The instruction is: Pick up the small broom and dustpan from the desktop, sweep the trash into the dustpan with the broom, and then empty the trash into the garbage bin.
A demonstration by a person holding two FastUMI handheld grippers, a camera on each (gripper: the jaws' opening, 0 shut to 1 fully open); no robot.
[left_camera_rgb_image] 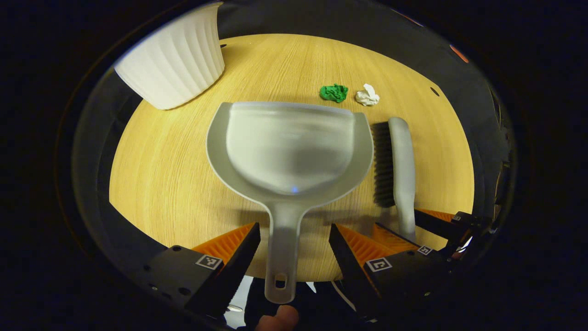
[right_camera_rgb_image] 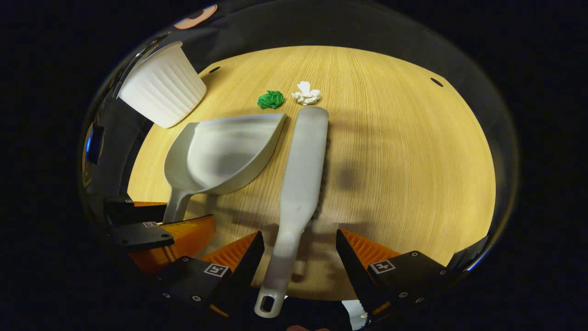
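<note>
Your left gripper (left_camera_rgb_image: 294,246) is spread wide, with one finger on each side of the dustpan (left_camera_rgb_image: 289,147) handle, not touching it. The dustpan lies flat on the counter (left_camera_rgb_image: 161,174), open end facing away from you. Your right gripper (right_camera_rgb_image: 299,250) is spread wide too, with the broom (right_camera_rgb_image: 301,170) handle between its fingers, not pinched. The broom lies on the counter just beside the dustpan, on its right. In the left gripper view the broom's dark bristles point toward the dustpan. Past the dustpan and broom sit two bits of trash side by side, a green ball (left_camera_rgb_image: 334,92) and a white paper ball (left_camera_rgb_image: 367,95). The white bin (left_camera_rgb_image: 177,59) stands far off to the left
</note>
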